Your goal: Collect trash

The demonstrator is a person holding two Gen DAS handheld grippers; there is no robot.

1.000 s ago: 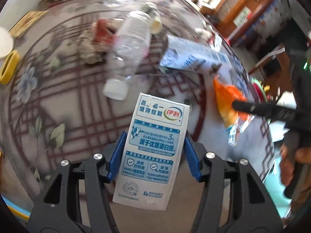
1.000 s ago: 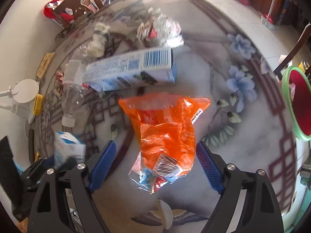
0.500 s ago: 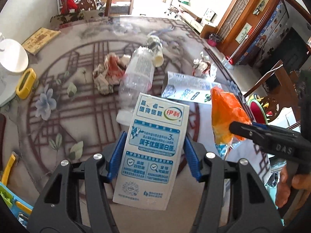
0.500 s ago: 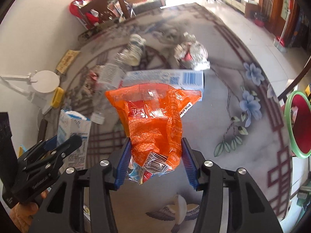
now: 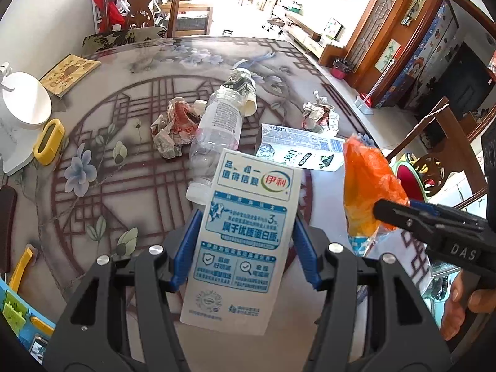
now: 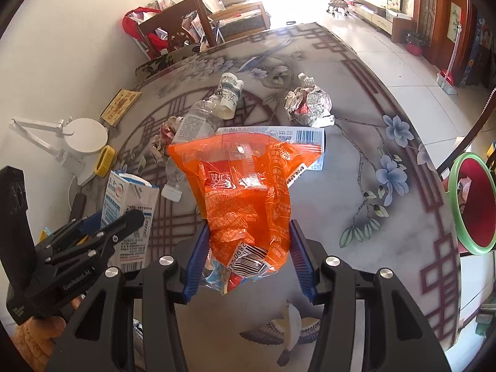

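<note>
Left hand-held gripper [image 5: 245, 248] pinching the carton [image 5: 245, 241] upright, right hand-held gripper [image 6: 248, 263] pinching the orange bag [image 6: 245, 198] by its lower end; both look lifted off the counter [image 6: 356, 186]. Next, probably: carry both to the bin [image 6: 471, 201], 3 o'clock off the counter edge in right view. Keep squeeze steady, bag is limp and could slip. Right view alone shows the bin mouth clearly. Left view shows bottle [image 5: 217, 127], flat box [image 5: 300, 145], wads at 12 o'clock, uncollected

Home dining room: patterned table [image 5: 93, 186], wooden chair [image 5: 145, 9].
</note>
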